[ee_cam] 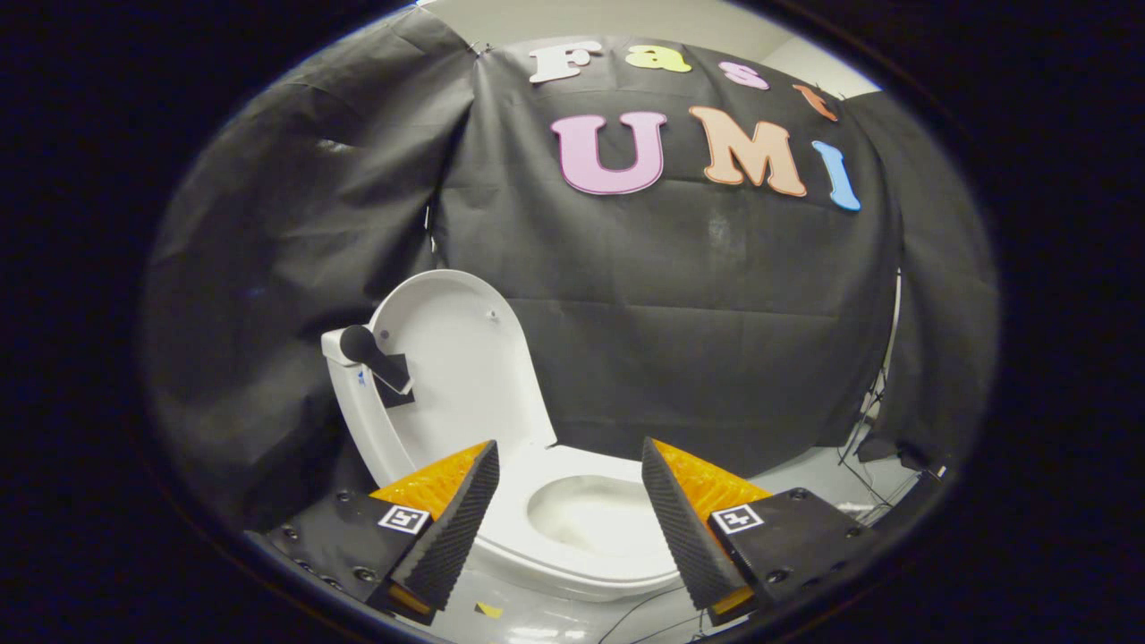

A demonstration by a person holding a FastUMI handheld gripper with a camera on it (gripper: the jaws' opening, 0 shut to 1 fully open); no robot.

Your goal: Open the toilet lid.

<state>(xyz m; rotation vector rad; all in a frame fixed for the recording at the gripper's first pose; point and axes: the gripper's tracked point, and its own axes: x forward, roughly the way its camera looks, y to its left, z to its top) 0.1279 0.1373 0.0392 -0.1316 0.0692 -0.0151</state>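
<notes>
A white toilet [572, 555] stands on the floor ahead of me. Its lid [461, 358] is raised, leaning back upright against the tank side, with its inner face turned toward me. The seat ring [537, 478] lies flat around the open bowl [586, 519]. A black handle piece [376, 358] sticks out beside the lid near the tank. My gripper [570, 456] is open; the bowl shows between its fingers, which hold nothing. The fingers are a short way in front of the toilet and touch no part of it.
Black cloth forms the booth wall [698, 313] behind and around the toilet. Cables [863, 447] trail on the pale floor to the right, near the cloth's lower edge. A small yellow scrap [487, 610] lies on the floor below the bowl.
</notes>
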